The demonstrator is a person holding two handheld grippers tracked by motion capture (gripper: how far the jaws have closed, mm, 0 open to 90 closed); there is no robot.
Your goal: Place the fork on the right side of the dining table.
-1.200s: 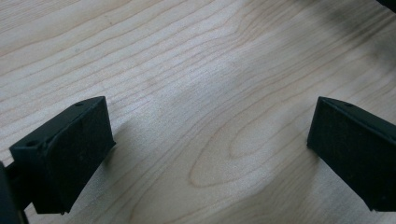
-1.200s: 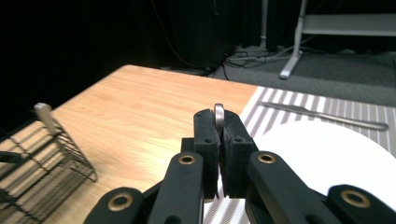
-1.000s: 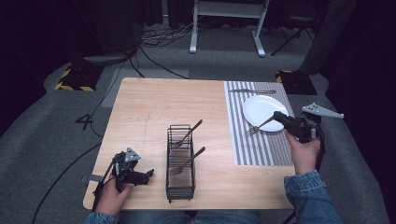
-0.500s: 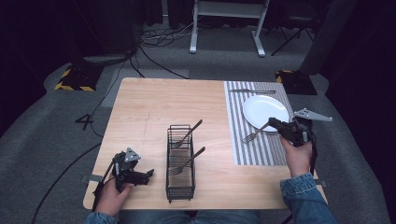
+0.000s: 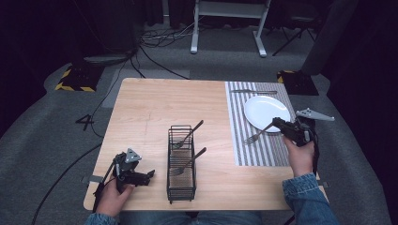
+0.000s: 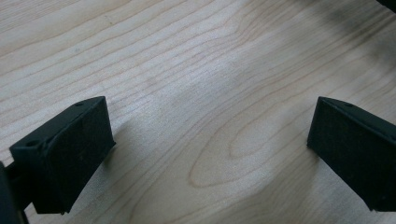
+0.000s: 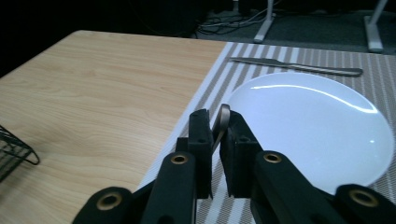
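Over the striped placemat (image 5: 260,140), right gripper (image 5: 277,123) clamps a fork (image 5: 257,135) by the handle.
Fork tines point toward the wire caddy (image 5: 181,164), just beside the white plate (image 5: 267,112); a knife (image 7: 299,66) lies beyond it. Left gripper (image 5: 149,175) sits near the table's (image 5: 150,112) front-left corner, jaws wide apart, holding nothing. Caddy holds two more utensils.

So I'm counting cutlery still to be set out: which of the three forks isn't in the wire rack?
The fork clamped in the right tool, hanging over the striped placemat; the other two stand in the wire rack.
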